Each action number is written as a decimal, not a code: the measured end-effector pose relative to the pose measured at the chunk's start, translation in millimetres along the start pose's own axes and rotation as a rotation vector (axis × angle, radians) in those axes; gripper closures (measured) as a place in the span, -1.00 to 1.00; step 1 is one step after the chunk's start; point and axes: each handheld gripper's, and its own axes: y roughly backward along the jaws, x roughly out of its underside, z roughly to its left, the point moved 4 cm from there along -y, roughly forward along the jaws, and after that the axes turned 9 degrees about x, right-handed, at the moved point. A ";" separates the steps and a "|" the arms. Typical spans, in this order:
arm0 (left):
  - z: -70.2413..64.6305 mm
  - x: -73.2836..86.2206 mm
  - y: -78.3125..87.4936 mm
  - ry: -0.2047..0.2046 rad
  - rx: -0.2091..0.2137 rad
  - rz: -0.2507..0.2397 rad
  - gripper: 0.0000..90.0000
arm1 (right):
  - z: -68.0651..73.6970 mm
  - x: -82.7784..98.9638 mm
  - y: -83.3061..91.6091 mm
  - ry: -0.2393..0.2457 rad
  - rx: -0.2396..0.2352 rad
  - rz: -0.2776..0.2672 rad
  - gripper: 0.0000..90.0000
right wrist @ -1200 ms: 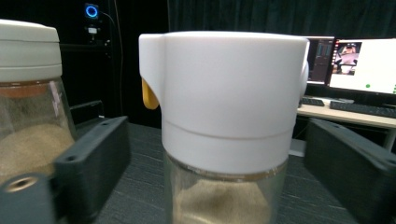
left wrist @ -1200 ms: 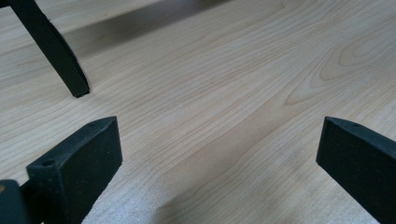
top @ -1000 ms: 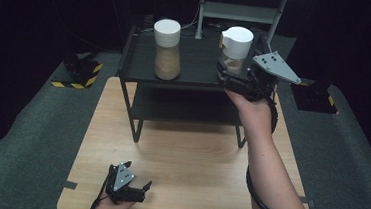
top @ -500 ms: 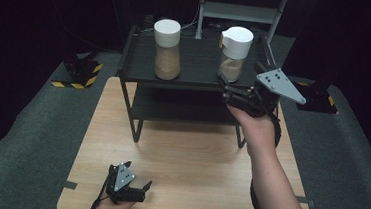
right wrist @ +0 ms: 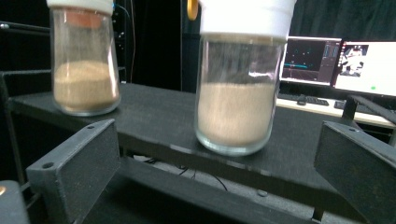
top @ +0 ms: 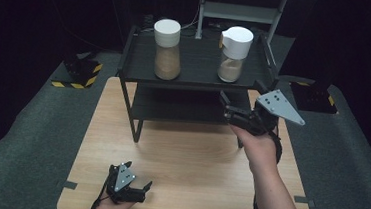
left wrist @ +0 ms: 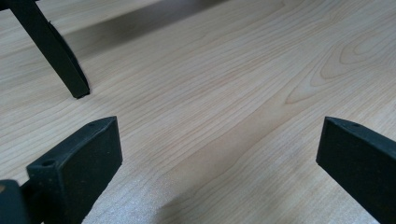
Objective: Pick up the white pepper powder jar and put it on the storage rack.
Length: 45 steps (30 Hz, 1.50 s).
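Hovering just in front of the black metal two-tier shelf (top: 196,70), with the right gripper (top: 233,113) spread wide and grasping nothing. Facing the clear glass jar of tan powder with a white flip-spout lid (right wrist: 238,88), standing upright on the shelf's top tier, right side. Sitting further left on that tier, a matching glass jar with a plain white round lid (top: 167,49). For gripping well: approaching level, straddling the glass body below the lid, closing squarely, avoiding tipping or nudging the neighbour. Resting low on the pale wooden tabletop (left wrist: 224,93), the left gripper (top: 129,188), also released and empty. Surrounding: dark room, grey carpet, lit monitors (right wrist: 341,60) behind.
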 end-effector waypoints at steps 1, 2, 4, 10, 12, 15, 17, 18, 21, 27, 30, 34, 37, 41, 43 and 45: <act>-0.1 -0.2 -0.1 -0.001 0.000 0.001 -0.99 | 0.1 2.1 2.0 0.002 -0.003 0.002 -1.00; -0.2 -0.3 -0.2 -0.001 0.000 0.002 -0.99 | 0.2 4.5 3.9 0.005 -0.005 0.003 -1.00; -0.5 -0.2 -0.4 -0.002 0.000 0.002 -0.98 | 0.5 9.1 7.8 0.016 -0.010 0.011 -1.00; -2.4 0.6 0.1 -0.017 -0.005 -0.002 -0.98 | 1.0 28.9 20.1 0.039 -0.030 0.034 -1.00; -2.7 0.1 -0.3 -0.020 -0.006 0.002 -0.98 | 1.5 37.2 23.7 0.044 -0.036 0.041 -1.00; -2.9 -0.2 -0.5 -0.025 -0.006 0.005 -0.98 | 2.7 51.0 29.0 0.055 -0.039 0.055 -1.00; -3.5 0.2 -0.5 -0.027 -0.005 0.002 -0.98 | 3.0 55.2 30.5 0.057 -0.040 0.062 -1.00; -3.8 0.4 -0.5 -0.035 -0.003 0.002 -0.98 | 3.2 63.8 33.4 0.057 -0.043 0.072 -1.00; -4.0 0.1 -0.6 -0.042 -0.002 0.004 -0.98 | 4.3 75.1 37.9 0.058 -0.044 0.085 -1.00; -3.1 0.3 -1.0 -0.043 -0.003 0.001 -0.98 | 5.5 103.8 46.5 0.070 -0.040 0.145 -1.00; -4.1 0.1 -1.2 -0.058 -0.001 0.004 -0.98 | 4.7 114.6 49.4 0.075 -0.035 0.164 -1.00; -5.2 0.5 -1.0 -0.071 -0.002 0.004 -0.98 | 3.7 127.6 52.7 0.089 -0.033 0.200 -1.00; -6.0 1.1 -0.6 -0.078 -0.002 0.000 -0.98 | 3.0 137.6 56.0 0.100 -0.034 0.225 -1.00; -6.9 1.5 -0.4 -0.084 -0.003 -0.001 -0.98 | 1.9 148.9 60.1 0.109 -0.032 0.248 -1.00; -7.4 1.6 -0.6 -0.087 -0.005 -0.001 -0.98 | 1.3 154.9 62.3 0.110 -0.031 0.260 -1.00; -7.8 1.6 -0.7 -0.090 -0.006 -0.001 -0.98 | 1.0 160.9 64.5 0.117 -0.031 0.274 -1.00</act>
